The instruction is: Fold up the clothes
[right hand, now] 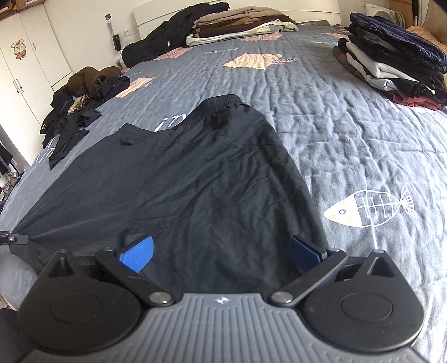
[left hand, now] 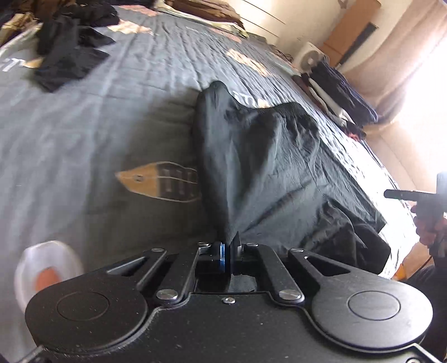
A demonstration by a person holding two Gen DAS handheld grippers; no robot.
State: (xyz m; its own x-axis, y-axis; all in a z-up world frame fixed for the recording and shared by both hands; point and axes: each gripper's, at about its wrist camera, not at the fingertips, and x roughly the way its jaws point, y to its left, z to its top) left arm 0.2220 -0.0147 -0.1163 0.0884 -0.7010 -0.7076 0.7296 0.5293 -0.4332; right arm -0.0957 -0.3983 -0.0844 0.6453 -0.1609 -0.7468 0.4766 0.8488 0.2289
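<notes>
Left gripper pressed together on a hem corner of the black shorts, fabric pinched between the pads and pulled up into a taut ridge from the bed. Right gripper spread wide, blue pads apart, hovering over the near hem of the same shorts; whether the pads touch the cloth can't be told, nothing clamped. In the left wrist view the right gripper's tip shows at the right edge, held by a hand. In the right wrist view the left gripper's tip shows at the left edge, at the shorts' corner.

Shorts lie mostly flat on the grey quilt, elastic waistband at the far end, hem toward the grippers. Fish-skeleton print on the quilt just right of the shorts. Loose dark clothes piled well apart at the left edge of the bed. Folded stack at the far right, another folded stack at the head of the bed beside a black jacket. White wardrobe on the left wall.
</notes>
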